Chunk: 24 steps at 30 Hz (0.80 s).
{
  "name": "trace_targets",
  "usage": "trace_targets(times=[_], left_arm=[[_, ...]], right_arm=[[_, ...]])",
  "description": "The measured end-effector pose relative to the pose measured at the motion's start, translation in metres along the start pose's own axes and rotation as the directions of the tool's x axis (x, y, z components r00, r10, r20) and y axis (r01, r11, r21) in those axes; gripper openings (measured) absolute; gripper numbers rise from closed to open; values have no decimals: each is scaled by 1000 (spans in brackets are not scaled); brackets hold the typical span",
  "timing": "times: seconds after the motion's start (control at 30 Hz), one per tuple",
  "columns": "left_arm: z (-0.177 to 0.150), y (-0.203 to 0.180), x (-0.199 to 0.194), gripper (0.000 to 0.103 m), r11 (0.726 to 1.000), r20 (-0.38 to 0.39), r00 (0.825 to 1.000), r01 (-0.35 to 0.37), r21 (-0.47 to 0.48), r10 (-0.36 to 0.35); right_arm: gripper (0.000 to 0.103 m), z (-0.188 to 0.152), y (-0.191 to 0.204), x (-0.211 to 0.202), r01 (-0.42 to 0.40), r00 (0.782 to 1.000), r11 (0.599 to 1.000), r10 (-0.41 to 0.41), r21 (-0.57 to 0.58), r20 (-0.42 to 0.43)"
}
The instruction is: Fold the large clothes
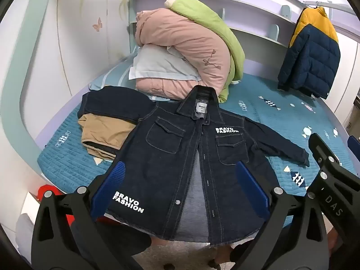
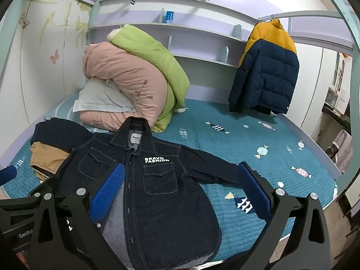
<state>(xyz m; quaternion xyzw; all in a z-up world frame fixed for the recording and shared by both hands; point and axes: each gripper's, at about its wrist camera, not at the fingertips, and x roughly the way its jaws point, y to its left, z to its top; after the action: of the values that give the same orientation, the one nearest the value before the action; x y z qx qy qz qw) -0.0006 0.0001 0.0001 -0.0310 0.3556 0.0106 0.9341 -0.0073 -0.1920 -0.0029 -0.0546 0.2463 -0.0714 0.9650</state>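
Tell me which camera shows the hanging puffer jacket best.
The right wrist view: the yellow-and-navy puffer jacket hangs whole and large, well inside the frame. The left wrist view shows it smaller, squeezed toward the right edge.

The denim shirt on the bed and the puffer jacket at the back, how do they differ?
The denim shirt lies flat on the teal bedspread, front open; the puffer jacket hangs upright from a rail. The denim shirt is one dark blue with white BRAVO FASHION lettering; the puffer jacket is yellow above and navy below. The denim shirt is thin and stitched; the puffer jacket is thick and quilted. Both are unfolded outerwear.
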Motion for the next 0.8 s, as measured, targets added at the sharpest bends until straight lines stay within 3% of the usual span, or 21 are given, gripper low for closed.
trace_targets(times=[0.8], left_arm=[[3, -2, -2, 98, 1000, -4, 1000, 3, -1, -3]], right_arm=[[96, 0, 2, -8, 1, 1000, 1000, -1, -5, 10]])
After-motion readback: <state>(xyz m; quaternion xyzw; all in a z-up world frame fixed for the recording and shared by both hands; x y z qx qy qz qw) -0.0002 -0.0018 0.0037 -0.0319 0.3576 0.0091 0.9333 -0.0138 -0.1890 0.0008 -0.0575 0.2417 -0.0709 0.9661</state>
